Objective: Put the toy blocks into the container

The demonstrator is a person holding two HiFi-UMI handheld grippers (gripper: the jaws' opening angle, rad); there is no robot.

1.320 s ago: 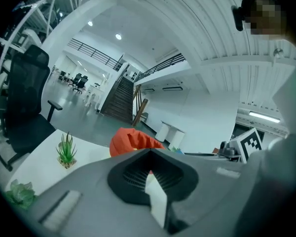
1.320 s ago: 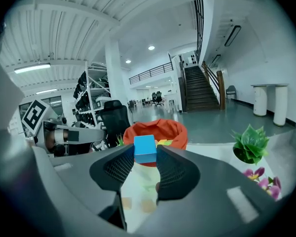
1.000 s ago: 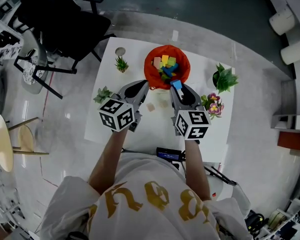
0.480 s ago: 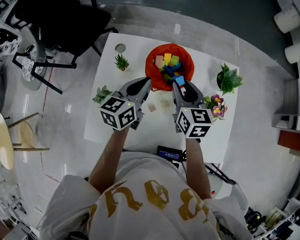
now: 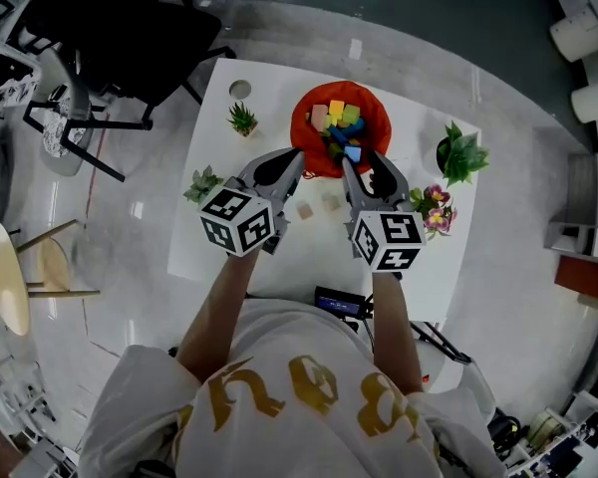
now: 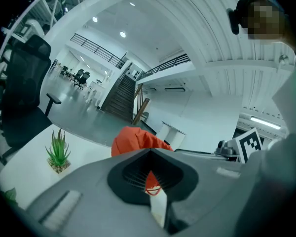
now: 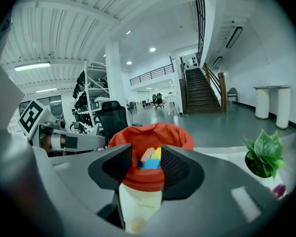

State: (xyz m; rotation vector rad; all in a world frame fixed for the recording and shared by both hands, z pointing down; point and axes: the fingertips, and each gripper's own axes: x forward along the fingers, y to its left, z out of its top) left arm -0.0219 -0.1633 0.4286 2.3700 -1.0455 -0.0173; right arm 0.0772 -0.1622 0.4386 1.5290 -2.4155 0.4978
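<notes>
Seemingly only head view shows pale blocks (image 5: 303,211) near container (image 5: 301,139).

Container (image 6: 133,139): mostly hidden behind left gripper (image 6: 151,158) jaws. Plant (image 6: 9,196), 8 o'clock: cut off by picture edge.

Glossy grey floor (image 5: 523,108); black office chair (image 5: 120,18) beside white table (image 5: 411,132); staircase (image 7: 203,90) (dark treads) beyond.

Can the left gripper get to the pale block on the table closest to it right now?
Probably yes. The pale block lies in the open on the white table, just beside the left gripper, with nothing over it. Its jaws are shut, so they must open first.
</notes>
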